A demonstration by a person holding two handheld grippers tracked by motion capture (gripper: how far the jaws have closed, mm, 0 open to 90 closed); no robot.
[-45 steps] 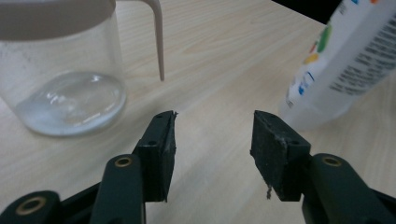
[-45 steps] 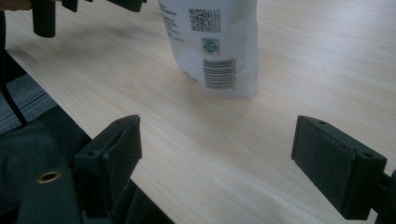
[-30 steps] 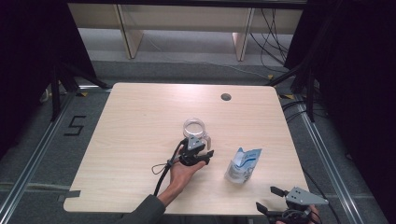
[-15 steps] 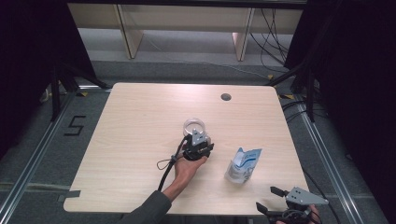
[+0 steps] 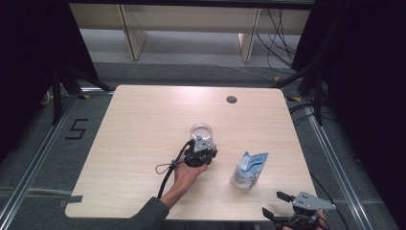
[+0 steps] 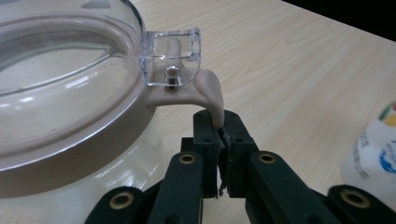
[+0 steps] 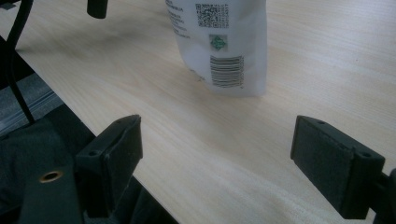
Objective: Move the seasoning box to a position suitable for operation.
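Jar (image 5: 201,132) latch tab (image 6: 212,100) is now clamped in the left gripper (image 6: 219,140), whose jaws just closed; right gripper (image 7: 217,144) stays apart.

Jar (image 5: 201,132) near table (image 5: 143,124) centre, left gripper (image 5: 200,152) just on its near side; pouch (image 5: 248,168) right of both; right gripper (image 5: 282,211) at near-right edge.

Overhead cam; two tong-mounted close-ups.

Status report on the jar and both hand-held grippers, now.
Left hand-held gripper just closed, clamped on jar's beige latch tab. Right hand-held gripper open, short of pouch. Jar upright, nothing obstructing.
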